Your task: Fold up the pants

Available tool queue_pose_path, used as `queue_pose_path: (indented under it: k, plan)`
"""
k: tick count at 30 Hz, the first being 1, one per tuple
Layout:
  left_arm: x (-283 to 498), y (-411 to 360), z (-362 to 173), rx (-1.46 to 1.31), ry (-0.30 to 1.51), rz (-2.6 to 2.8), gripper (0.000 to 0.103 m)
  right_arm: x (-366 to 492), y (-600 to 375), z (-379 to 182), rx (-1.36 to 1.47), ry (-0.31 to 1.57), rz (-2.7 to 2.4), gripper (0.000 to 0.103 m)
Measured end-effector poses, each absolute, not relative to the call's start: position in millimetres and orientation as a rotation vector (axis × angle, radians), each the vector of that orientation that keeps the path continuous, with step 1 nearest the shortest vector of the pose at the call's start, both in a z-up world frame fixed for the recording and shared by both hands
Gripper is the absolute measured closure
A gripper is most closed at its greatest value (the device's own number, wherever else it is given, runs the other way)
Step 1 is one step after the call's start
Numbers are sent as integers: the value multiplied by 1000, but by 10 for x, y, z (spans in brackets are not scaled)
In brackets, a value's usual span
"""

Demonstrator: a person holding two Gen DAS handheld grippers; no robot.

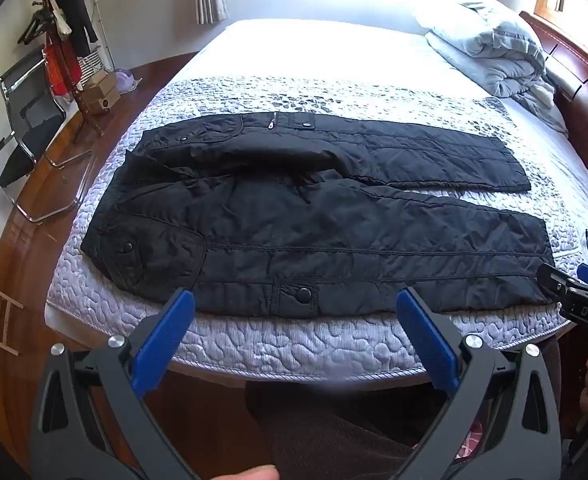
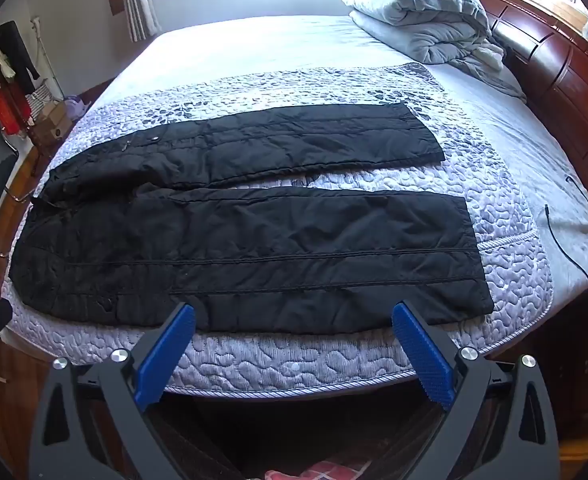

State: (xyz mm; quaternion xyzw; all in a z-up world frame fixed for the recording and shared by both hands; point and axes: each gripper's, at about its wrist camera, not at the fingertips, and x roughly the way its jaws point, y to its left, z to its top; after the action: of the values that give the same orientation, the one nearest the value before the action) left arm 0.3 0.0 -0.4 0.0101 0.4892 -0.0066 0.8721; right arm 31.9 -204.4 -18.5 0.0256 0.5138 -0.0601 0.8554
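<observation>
Black quilted pants (image 1: 314, 216) lie spread flat across the near end of the bed, waist at the left, both legs running to the right. The near leg's hem (image 2: 474, 256) ends near the right side of the quilt. My left gripper (image 1: 294, 300) hovers open at the near edge of the pants, by a snap pocket (image 1: 304, 295), with nothing between its blue pads. My right gripper (image 2: 294, 314) stands open over the near leg's edge, also holding nothing. In the left wrist view the right gripper (image 1: 574, 292) shows at the right border.
The quilted mat (image 2: 294, 360) covers the mattress edge. A folded grey duvet (image 2: 422, 20) sits at the far right by the wooden headboard (image 2: 554, 80). A black cable (image 2: 566, 240) lies right of the pants. A chair (image 1: 25, 136) and coat rack (image 1: 57, 32) stand at left.
</observation>
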Motion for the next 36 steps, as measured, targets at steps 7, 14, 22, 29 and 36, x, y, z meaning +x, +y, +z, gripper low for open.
queue_pose_path:
  k: [7,14,22,29,36]
  plan:
    - [1,0,0,23,1015,-13,3,320,-2048,-166,51,1077,-124,4]
    - [-10,4,20,31,1011,-12,3,350,-2039,-161,53,1087,-124,4]
    - [-5,-22,28,36,1006,-13,3,319,-2075,-184,52,1085,-118,4]
    - [4,-20,32,39,1003,-12,3,315,-2077,-184,51,1084,-118,4]
    - [4,-18,35,41,1002,-14,3,311,-2079,-187,49,1083,-118,4]
